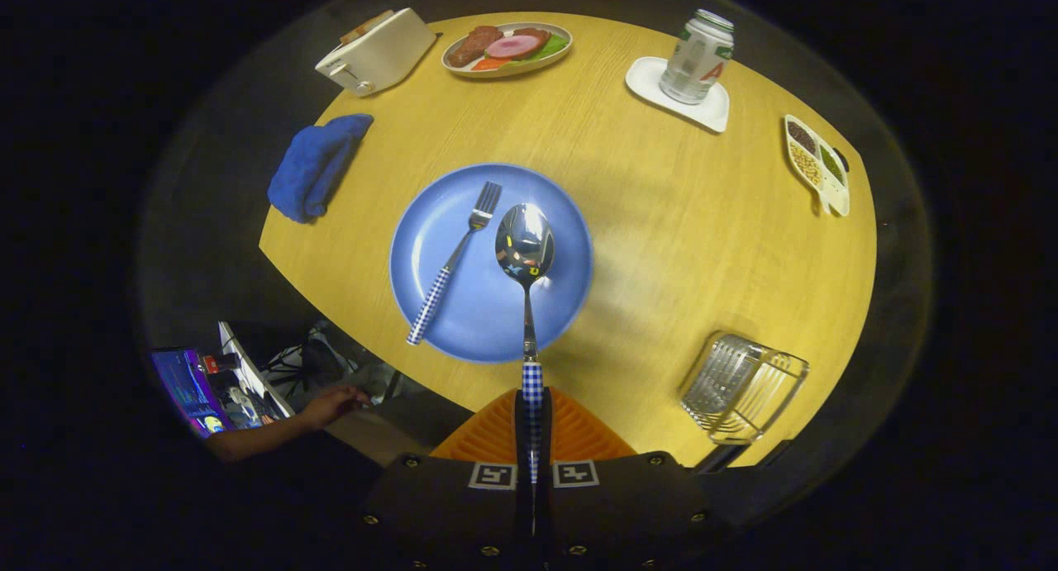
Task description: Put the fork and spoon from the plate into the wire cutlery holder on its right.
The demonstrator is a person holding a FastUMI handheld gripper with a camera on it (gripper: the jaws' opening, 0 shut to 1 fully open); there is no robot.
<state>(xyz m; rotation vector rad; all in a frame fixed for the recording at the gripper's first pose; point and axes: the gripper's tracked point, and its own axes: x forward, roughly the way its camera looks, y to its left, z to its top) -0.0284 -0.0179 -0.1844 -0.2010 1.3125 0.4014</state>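
Holding the spoon (526,265) by its checkered handle, the gripper (533,426) has both fingers squeezed tight on it, with pretty much no gap showing between them, so it's a proper clamp on the handle end. The spoon sticks straight out ahead of the fingers, bowl facing up and hanging over the right half of the blue plate (430,232); can't really tell if the bowl is touching the plate or floating a bit above it. The fork (453,265) is lying on the left half of that same plate, tines pointing away from the gripper, handle angled back with its end right at the near rim. It's just beside the spoon, not touching it. The wire cutlery holder (742,387) sits to the right of the plate, well apart from it, near the table edge closest to the fingers. All of this is on a round yellowish wooden table (661,224). Farther out there's a toaster (376,52), a plate of food (506,48), a can (698,56) standing on a white coaster (653,88), a divided snack dish (816,164) and a crumpled blue cloth (316,166). Off the table on the left, a person's hand (331,406) rests by a screen.
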